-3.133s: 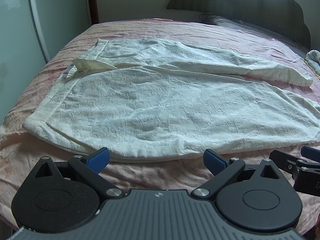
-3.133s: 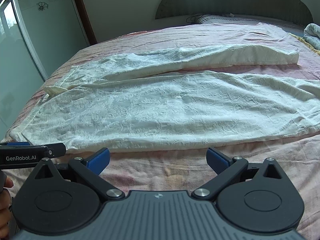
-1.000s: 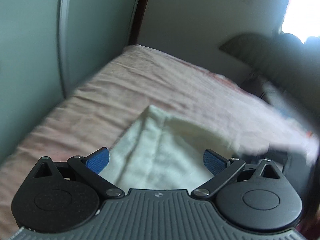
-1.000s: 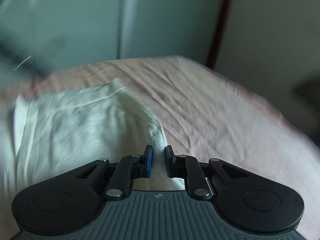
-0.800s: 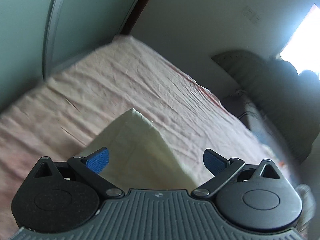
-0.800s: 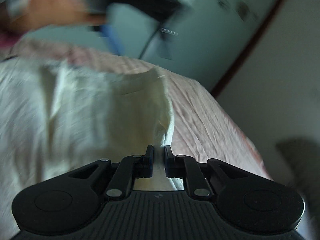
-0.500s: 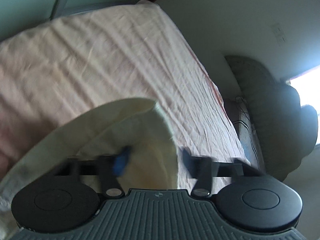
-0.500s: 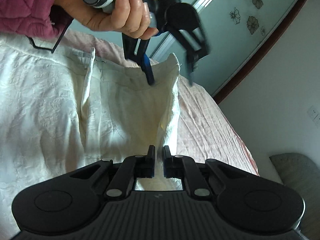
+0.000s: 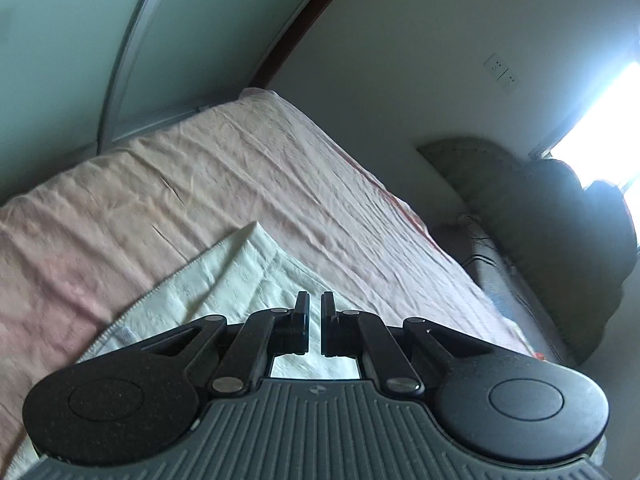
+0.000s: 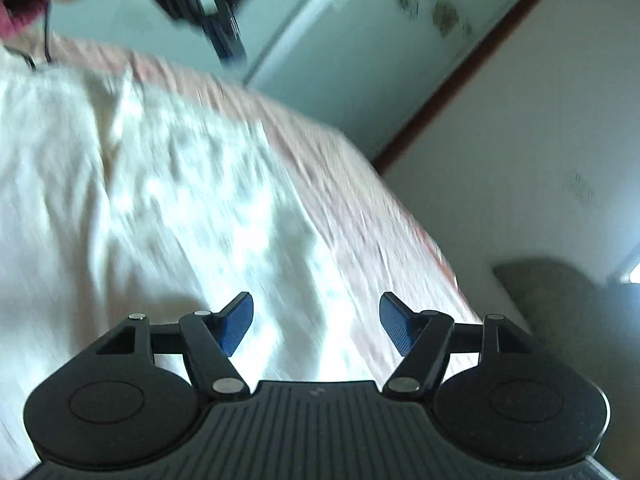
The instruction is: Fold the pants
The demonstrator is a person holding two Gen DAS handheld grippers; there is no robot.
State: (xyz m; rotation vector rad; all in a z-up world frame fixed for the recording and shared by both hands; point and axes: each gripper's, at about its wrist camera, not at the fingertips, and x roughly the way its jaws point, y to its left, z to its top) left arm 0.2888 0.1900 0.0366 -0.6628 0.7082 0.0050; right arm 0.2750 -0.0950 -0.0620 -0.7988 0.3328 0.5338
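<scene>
The cream white embossed pants (image 10: 132,208) lie on the pink bed sheet (image 10: 352,184). In the left wrist view a corner of the pants (image 9: 236,276) runs under my left gripper (image 9: 315,322), whose jaws are closed with a narrow gap; whether cloth is pinched between them is hidden. My right gripper (image 10: 316,322) is open and empty just above the pants, blue pads (image 10: 238,322) spread wide. The left gripper also shows blurred at the top of the right wrist view (image 10: 208,4), held in a hand.
The pink sheet (image 9: 200,176) covers the bed around the pants. A pale green sliding wardrobe door (image 9: 72,32) stands beyond the bed's edge. A dark headboard (image 9: 552,216) and pillow are at the right, under a bright window.
My right gripper has let go of the pants edge and opened wide. My left gripper has closed from open and now sits low over the pants corner. Both views swung sharply.
</scene>
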